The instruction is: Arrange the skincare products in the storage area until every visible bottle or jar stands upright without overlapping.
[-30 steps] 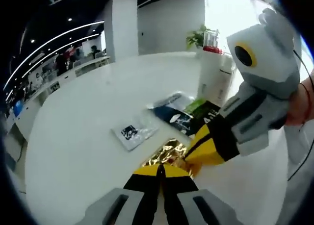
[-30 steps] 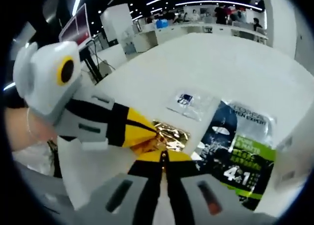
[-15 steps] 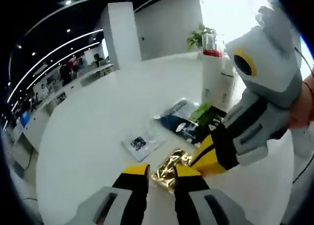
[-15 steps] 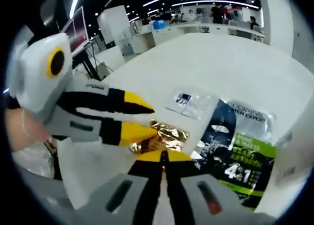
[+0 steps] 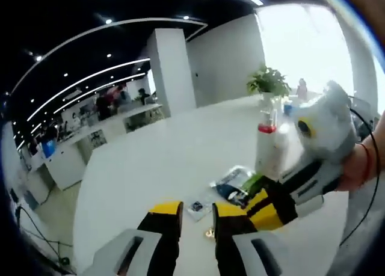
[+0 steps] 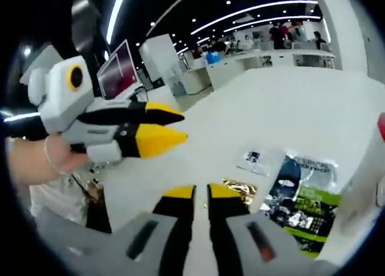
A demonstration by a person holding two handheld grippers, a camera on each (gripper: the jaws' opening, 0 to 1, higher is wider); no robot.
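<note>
Both claws, left claw [image 5: 197, 208] and right claw [image 6: 201, 192], hang open and empty over the white worktop [image 6: 289, 107], where the gold sachet [image 6: 239, 189] lies flat beside the dark packet [image 6: 301, 192]; it looks thin, light, crinkly and slippery, so I would pinch one edge.

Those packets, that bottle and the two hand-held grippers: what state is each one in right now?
Left hand-held gripper: open, holding nothing.
Right hand-held gripper: open, holding nothing.
Gold foil packet: flat on the white table, crinkled.
Dark face-mask pack: lying flat.
Small clear sachet: lying flat.
Red-capped white bottle: upright.
</note>
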